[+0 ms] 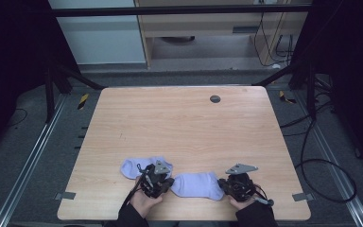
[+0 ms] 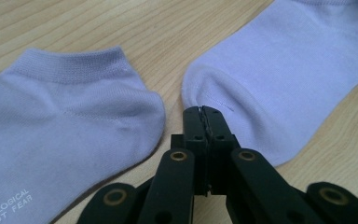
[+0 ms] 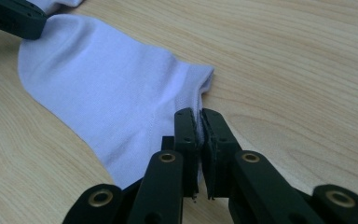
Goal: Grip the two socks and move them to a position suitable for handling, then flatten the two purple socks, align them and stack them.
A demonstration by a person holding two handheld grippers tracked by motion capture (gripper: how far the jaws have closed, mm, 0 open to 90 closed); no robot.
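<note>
A pale lilac sock [image 1: 197, 185] lay flat near the tabletop's [image 1: 179, 127] front edge, stretched between the two grippers. The left gripper [image 2: 203, 112] had its fingers pressed together, pinching the sock's toe end. The right gripper [image 3: 199, 114] likewise pinched the cuff edge between closed fingers. A second matching sock [image 1: 139, 166] lay just beside the left gripper. Beyond the wooden tabletop were grey floor, cables [image 1: 321, 161] and a pale cabinet [image 1: 208, 28].
</note>
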